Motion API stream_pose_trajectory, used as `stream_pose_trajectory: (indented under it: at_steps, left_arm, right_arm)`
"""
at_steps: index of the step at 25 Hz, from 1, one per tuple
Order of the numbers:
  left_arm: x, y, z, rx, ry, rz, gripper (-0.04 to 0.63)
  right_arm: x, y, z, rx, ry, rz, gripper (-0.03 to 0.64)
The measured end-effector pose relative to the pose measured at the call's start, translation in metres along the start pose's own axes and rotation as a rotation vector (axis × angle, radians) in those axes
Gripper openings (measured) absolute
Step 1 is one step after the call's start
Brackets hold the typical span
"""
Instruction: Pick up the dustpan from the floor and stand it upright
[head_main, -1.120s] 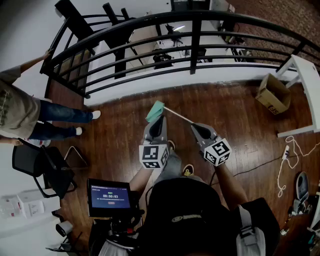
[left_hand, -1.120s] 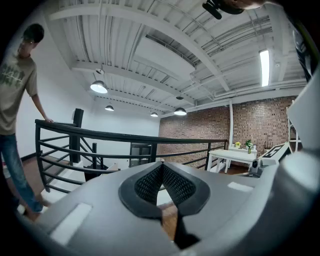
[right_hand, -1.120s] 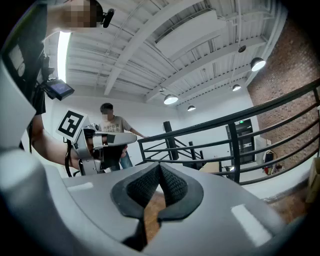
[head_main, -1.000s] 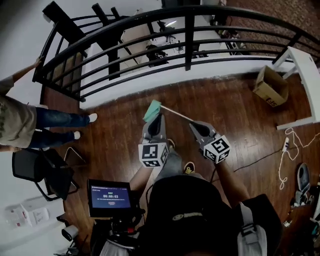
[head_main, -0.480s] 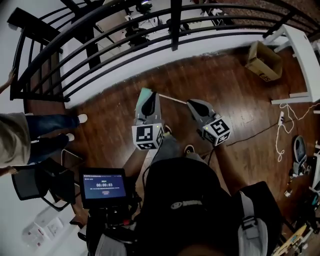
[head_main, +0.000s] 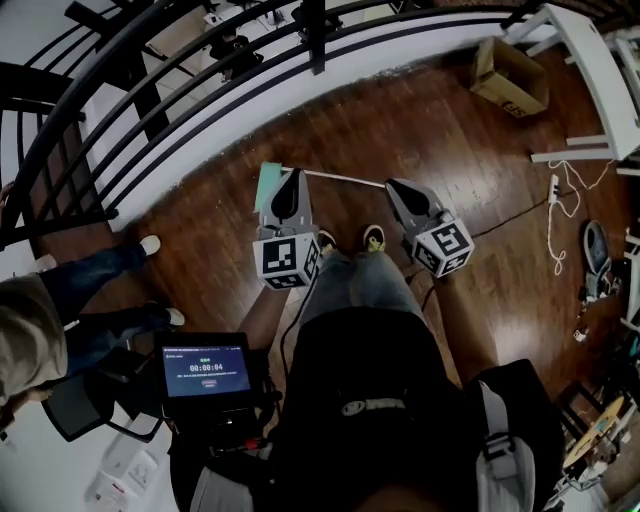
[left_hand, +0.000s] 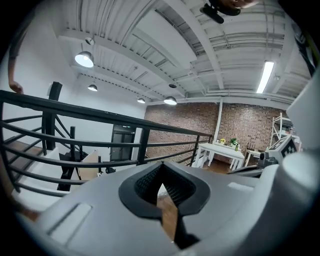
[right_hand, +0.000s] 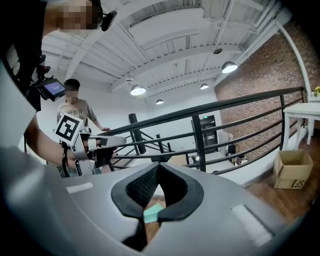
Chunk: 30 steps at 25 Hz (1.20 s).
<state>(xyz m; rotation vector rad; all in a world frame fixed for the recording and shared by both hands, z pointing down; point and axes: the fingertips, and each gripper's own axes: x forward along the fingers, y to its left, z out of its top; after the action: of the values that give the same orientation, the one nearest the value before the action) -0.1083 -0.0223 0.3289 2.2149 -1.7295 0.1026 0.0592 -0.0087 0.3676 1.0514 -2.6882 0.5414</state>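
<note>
With the left gripper (head_main: 289, 180) and right gripper (head_main: 397, 190) both closed and empty, the dustpan (head_main: 268, 186) could be shoved across the floor (head_main: 200, 240) unless the jaws are parted first.

Teal dustpan (head_main: 266, 186) w/ long thin handle lies flat on wood floor (head_main: 420, 110) (pan left, handle right).

**Right gripper (right_hand: 159, 165): grey jaws closed tip to tip, facing a black metal railing (right_hand: 200, 130).**
Below the black ribbed pads, a corner of the pale teal plastic dustpan (right_hand: 152, 213) shows on the brown wooden floor, with nothing pinched between the jaws. At left a hand holds the left gripper (right_hand: 117, 142) with its square-marker cube, and a person (right_hand: 75, 107) stands at the rail beyond it. An open brown cardboard box (right_hand: 292, 169) sits on the floor at right.
</note>
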Motion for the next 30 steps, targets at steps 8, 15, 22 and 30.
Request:
stream_pose_trajectory:
  at_steps: [8, 15, 22, 30]
  left_arm:
    - [0.064, 0.004, -0.09, 0.028, 0.124, -0.007, 0.02]
    - [0.119, 0.027, -0.253, 0.04, 0.285, 0.023, 0.02]
    - [0.155, 0.051, -0.413, 0.018, 0.396, 0.029, 0.02]
    - [0.212, 0.05, -0.566, 0.012, 0.435, 0.009, 0.02]
  right_arm:
    - [0.012, -0.076, -0.119, 0.115, 0.209, -0.075, 0.003]
    - [0.054, -0.141, -0.294, 0.193, 0.38, -0.057, 0.003]
    - [0.107, -0.183, -0.429, 0.127, 0.434, 0.002, 0.003]
    - [0.118, -0.252, -0.571, 0.087, 0.472, -0.073, 0.005]
